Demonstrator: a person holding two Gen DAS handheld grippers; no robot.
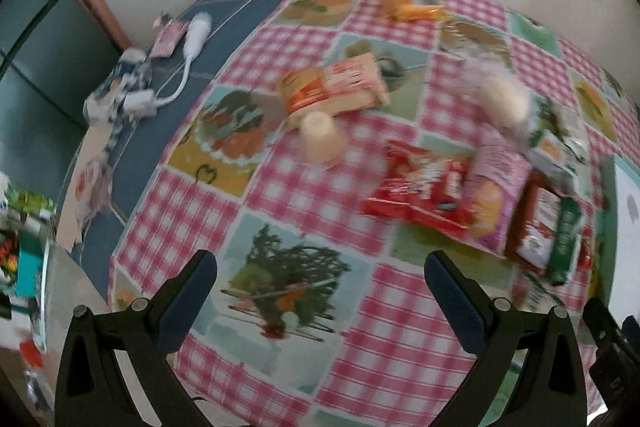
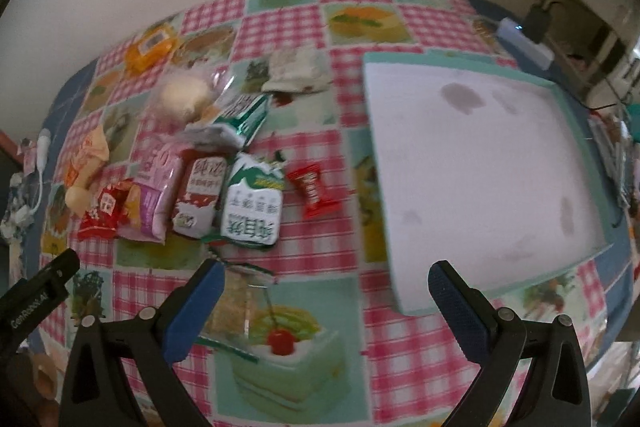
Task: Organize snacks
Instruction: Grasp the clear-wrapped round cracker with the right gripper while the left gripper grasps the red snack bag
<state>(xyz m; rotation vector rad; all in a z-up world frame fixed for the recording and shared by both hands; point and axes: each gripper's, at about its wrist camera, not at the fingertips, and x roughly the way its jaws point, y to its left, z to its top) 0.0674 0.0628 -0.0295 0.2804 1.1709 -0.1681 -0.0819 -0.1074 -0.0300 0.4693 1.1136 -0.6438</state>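
Several snack packets lie on a checked tablecloth (image 2: 352,311). In the right wrist view a green-white packet (image 2: 252,203), a maroon packet (image 2: 198,197), a pink packet (image 2: 158,183), a small red candy (image 2: 312,189) and an orange packet (image 2: 150,47) lie left of a shallow white tray with a teal rim (image 2: 472,163). My right gripper (image 2: 324,291) is open and empty above the cloth, a clear packet (image 2: 236,303) by its left finger. My left gripper (image 1: 320,283) is open and empty; a red packet (image 1: 420,187) and an orange-white packet (image 1: 336,87) lie ahead.
A white charger with cable (image 1: 192,39) and crumpled wrappers (image 1: 120,87) lie on the blue table part at the left. A power strip with a black plug (image 2: 528,35) sits behind the tray. The left gripper's body (image 2: 36,295) shows at the right view's lower left.
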